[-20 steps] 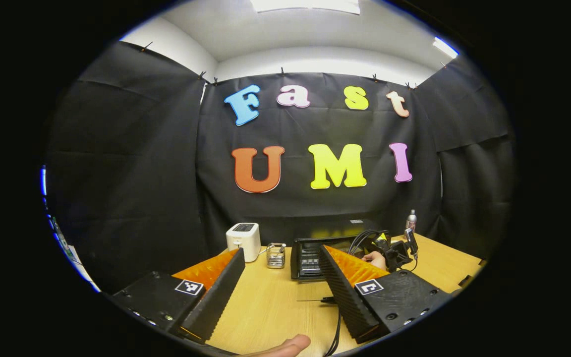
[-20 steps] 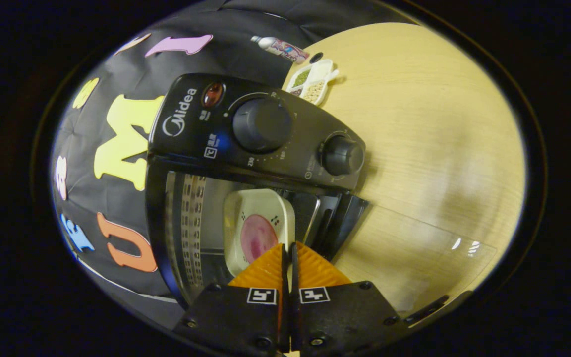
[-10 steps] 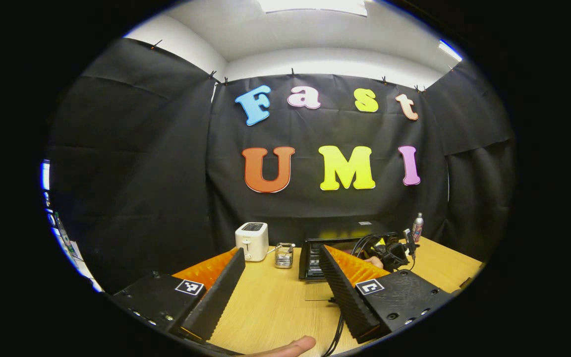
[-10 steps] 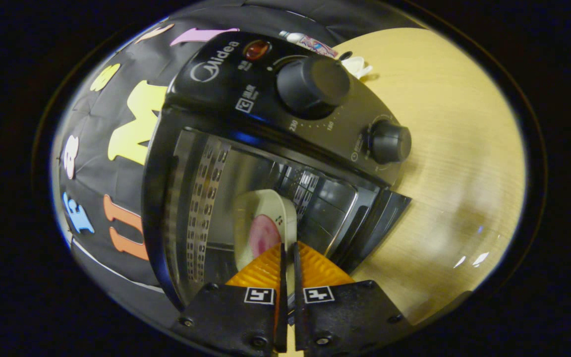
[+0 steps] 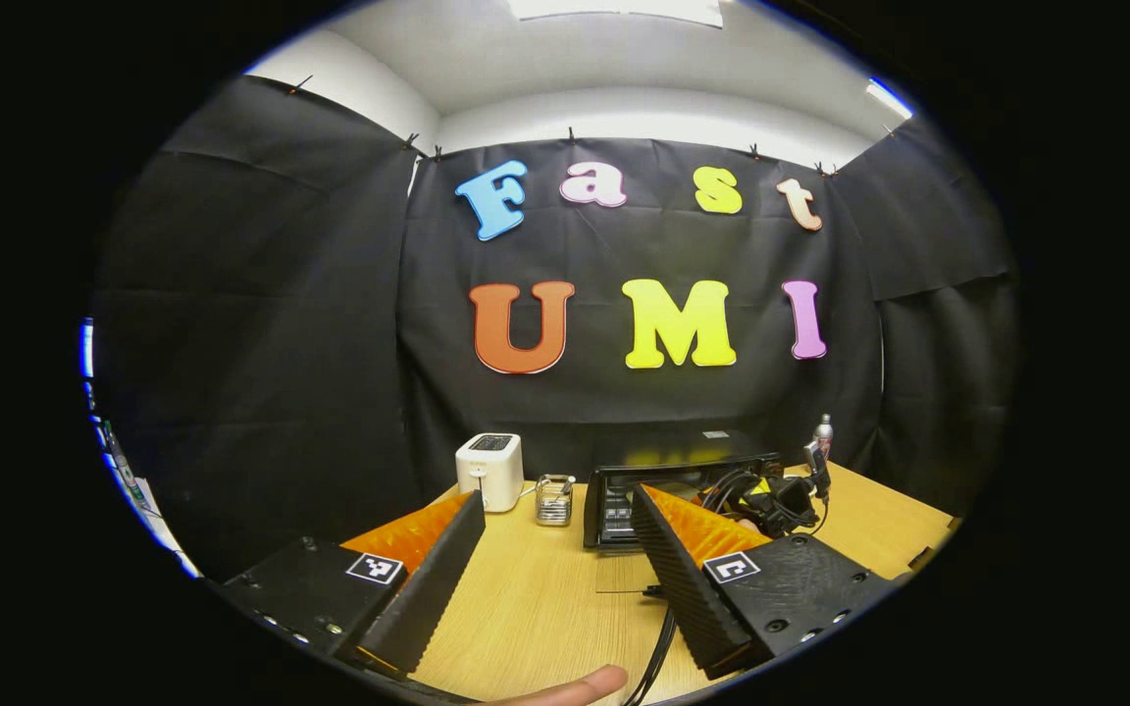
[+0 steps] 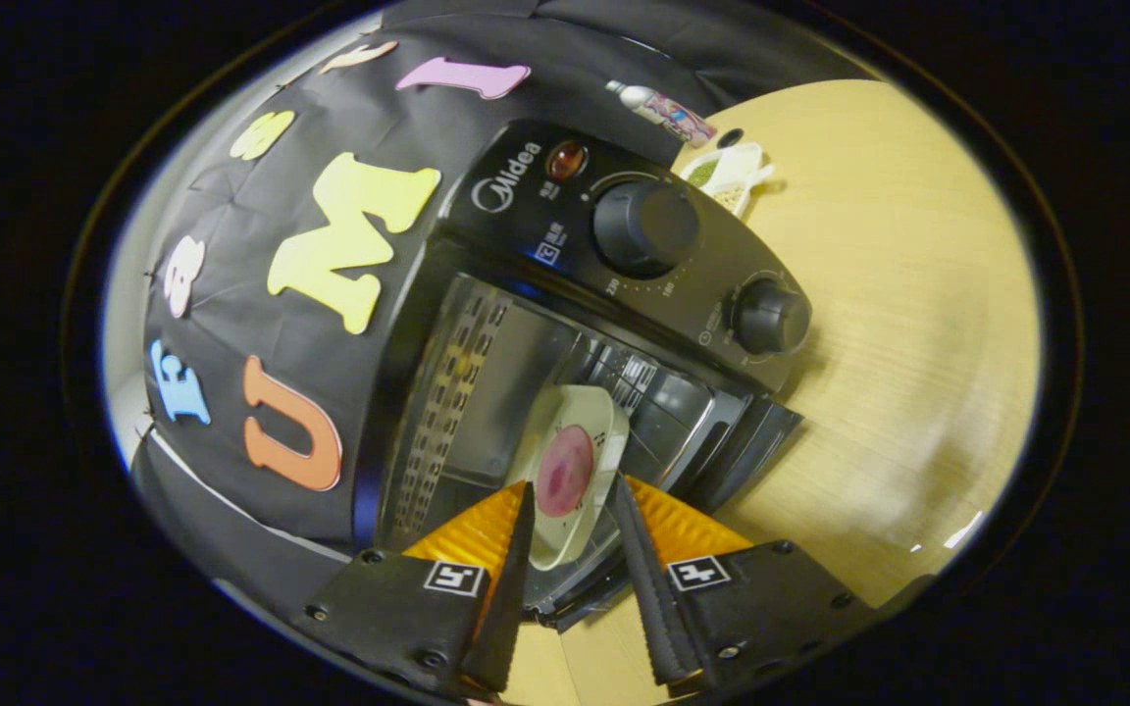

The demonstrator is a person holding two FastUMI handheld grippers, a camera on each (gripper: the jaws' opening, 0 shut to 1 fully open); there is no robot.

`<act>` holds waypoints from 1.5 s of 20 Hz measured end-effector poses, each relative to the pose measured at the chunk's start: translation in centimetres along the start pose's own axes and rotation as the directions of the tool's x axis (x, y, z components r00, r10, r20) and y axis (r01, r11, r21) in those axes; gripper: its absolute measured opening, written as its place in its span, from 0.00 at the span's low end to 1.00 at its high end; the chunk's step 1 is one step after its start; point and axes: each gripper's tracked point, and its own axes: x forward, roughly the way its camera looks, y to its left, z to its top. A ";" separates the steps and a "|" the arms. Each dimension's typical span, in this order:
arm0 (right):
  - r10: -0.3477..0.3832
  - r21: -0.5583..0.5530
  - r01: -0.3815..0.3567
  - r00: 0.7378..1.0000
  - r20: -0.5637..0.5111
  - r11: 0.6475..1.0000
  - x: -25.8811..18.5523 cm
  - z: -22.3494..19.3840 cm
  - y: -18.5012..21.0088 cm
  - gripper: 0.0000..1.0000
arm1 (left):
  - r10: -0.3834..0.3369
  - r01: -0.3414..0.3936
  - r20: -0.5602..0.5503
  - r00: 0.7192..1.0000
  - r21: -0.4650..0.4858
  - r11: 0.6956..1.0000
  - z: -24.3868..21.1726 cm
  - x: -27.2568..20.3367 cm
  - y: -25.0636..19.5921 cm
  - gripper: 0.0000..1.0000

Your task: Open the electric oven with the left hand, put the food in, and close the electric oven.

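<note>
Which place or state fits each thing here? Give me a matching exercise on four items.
Things:
1. plate
2. oven
3. toaster
4. right gripper

Places or states:
A. white, left of the glass jar
B. inside the oven cavity
C. open
D. door down, two knobs on its panel

Pairs: 1-B, 2-D, 3-A, 4-C

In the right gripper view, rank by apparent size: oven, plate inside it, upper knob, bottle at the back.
1. oven
2. plate, nearest the camera, which flatters it
3. upper knob
4. bottle, farthest off, so its real size is unsure
</note>
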 end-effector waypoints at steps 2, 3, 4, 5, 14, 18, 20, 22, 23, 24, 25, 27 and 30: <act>0.026 -0.088 -0.024 0.999 0.024 0.996 -1.5 0.7 -0.2 0.55 | -0.001 0.001 -0.009 1.000 0.003 1.000 -0.4 0.5 -0.3 0.95; 0.036 -0.145 -0.030 0.998 0.041 0.989 -2.3 1.1 -0.2 0.62 | -0.001 0.001 -0.015 1.000 0.003 1.000 -0.6 0.6 -0.4 0.95; 0.048 -0.212 -0.037 0.998 0.047 0.977 -2.9 1.4 -0.4 0.68 | -0.003 0.003 -0.025 1.000 -0.001 1.000 -1.0 0.8 -0.6 0.95; 0.053 -0.274 -0.037 0.997 0.054 0.961 -3.4 1.9 -0.4 0.78 | -0.008 0.008 -0.035 0.999 -0.005 1.000 -1.2 1.0 -0.8 0.95; 0.227 -0.684 -0.126 0.972 0.059 0.719 -9.7 6.6 2.0 1.00 | -0.041 0.037 -0.135 0.990 -0.028 0.999 -5.1 3.4 -3.2 0.95; 0.310 -0.757 -0.180 0.950 0.031 0.628 -13.9 9.0 4.7 0.96 | -0.060 0.057 -0.195 0.979 -0.018 0.998 -7.8 5.0 -4.8 0.96; 0.293 -0.792 -0.153 0.955 0.035 0.591 -15.7 10.9 4.6 0.95 | -0.073 0.066 -0.239 0.968 -0.034 0.997 -9.6 6.1 -5.8 0.95; 0.308 -0.823 -0.115 0.948 0.076 0.556 -17.8 13.2 5.4 0.95 | -0.096 0.086 -0.290 0.952 -0.048 0.995 -11.6 6.3 -7.5 0.96; 0.324 -0.836 -0.108 0.942 0.087 0.538 -19.1 14.1 6.1 1.00 | -0.108 0.098 -0.305 0.946 -0.047 0.994 -12.3 6.6 -8.1 0.96; 0.341 -0.846 -0.103 0.935 0.096 0.523 -20.5 14.9 6.7 0.95 | -0.124 0.115 -0.325 0.938 -0.046 0.992 -13.2 7.1 -8.8 0.96; 0.351 -0.854 -0.087 0.929 0.116 0.513 -21.8 15.9 7.2 1.00 | -0.134 0.126 -0.347 0.928 -0.045 0.991 -14.4 7.5 -9.4 0.96; 0.362 -0.867 -0.042 0.918 0.163 0.497 -24.1 18.0 7.9 0.95 | -0.156 0.146 -0.400 0.903 -0.056 0.988 -16.7 8.0 -10.9 0.96; 0.363 -0.869 0.004 0.907 0.211 0.495 -27.5 20.8 8.8 0.95 | -0.195 0.178 -0.461 0.866 -0.081 0.981 -19.4 8.4 -13.1 0.96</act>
